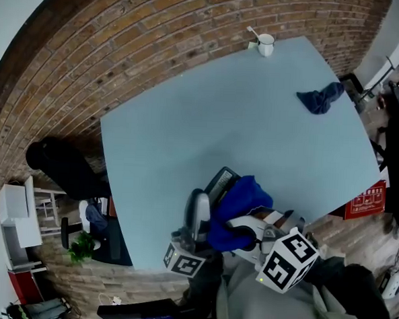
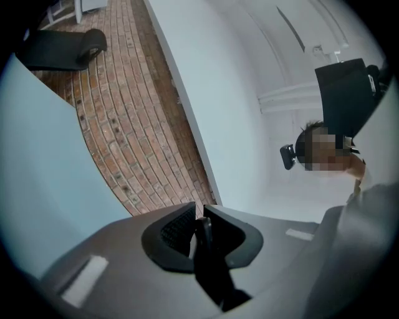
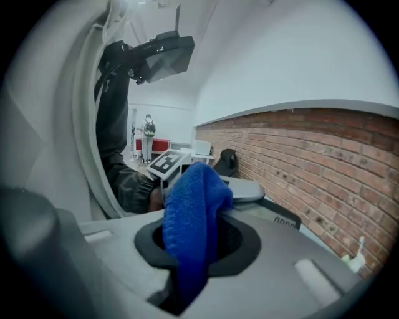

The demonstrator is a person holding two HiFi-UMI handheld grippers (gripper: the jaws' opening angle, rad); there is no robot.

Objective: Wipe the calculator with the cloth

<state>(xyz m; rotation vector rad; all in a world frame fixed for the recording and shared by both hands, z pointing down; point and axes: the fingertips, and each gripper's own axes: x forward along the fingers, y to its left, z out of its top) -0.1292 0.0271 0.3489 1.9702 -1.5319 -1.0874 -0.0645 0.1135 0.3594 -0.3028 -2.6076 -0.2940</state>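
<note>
1. While the person stands at the near edge of the table [image 1: 189,107], the left gripper [image 2: 201,227] has its jaws clenched on the thin dark edge of the calculator [image 1: 222,180] and holds it tilted above the tabletop.
2. Just to the right, the right gripper [image 3: 197,235] is clamped on a bright blue cloth [image 3: 191,193]. The fabric bulges out past the jaws and hangs below them.
3. Seen from the head view, the cloth lies against the calculator's right side and covers much of it, so only the upper left part of the calculator shows.
4. Farther across the light blue table, well apart from both grippers, a darker blue rag [image 1: 320,97] lies crumpled near the right edge.
5. At the far corner stands a white cup [image 1: 266,45] with a utensil handle sticking out of it.
6. Beyond the table lies a brick floor [image 1: 126,43], with a black chair [image 1: 61,166] at the left.
</note>
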